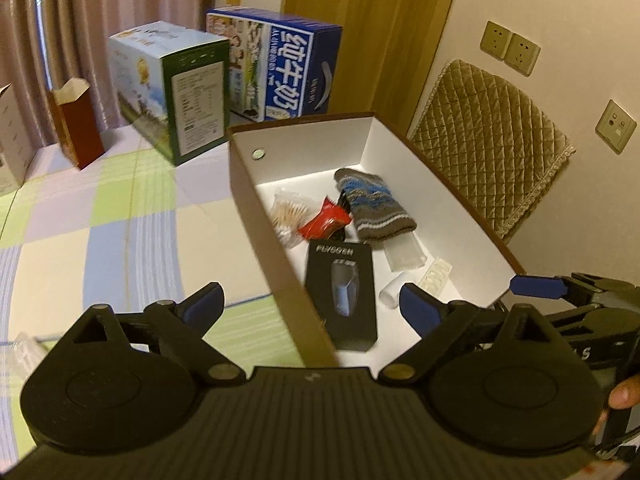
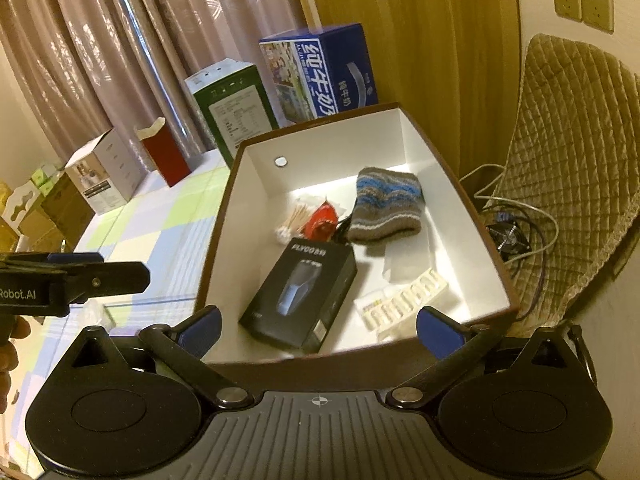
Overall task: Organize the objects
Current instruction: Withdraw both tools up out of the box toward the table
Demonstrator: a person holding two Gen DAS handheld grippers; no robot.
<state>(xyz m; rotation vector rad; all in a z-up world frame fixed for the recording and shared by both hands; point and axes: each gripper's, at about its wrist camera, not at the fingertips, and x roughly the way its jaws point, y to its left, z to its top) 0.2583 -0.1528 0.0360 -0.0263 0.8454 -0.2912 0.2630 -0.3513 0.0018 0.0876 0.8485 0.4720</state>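
A brown box with a white inside (image 1: 280, 264) (image 2: 496, 264) stands on the checked cover. In it lie a black shaver box (image 1: 345, 292) (image 2: 300, 296), a striped knit pouch (image 1: 376, 204) (image 2: 386, 204), a bag of cotton swabs (image 1: 290, 216) (image 2: 294, 220), a red packet (image 1: 326, 222) (image 2: 320, 224) and a white blister strip (image 2: 408, 304). My left gripper (image 1: 312, 306) is open and empty, straddling the box's left wall. My right gripper (image 2: 318, 328) is open and empty above the box's near edge.
A green carton (image 1: 176, 88) (image 2: 232, 112), a blue milk carton (image 1: 276, 68) (image 2: 320, 72) and a red open carton (image 1: 76, 120) (image 2: 166, 152) stand behind the box. A quilted cover (image 1: 492, 144) and cables (image 2: 516, 224) lie to the right. A clear wrapper (image 1: 24, 352) lies at the left.
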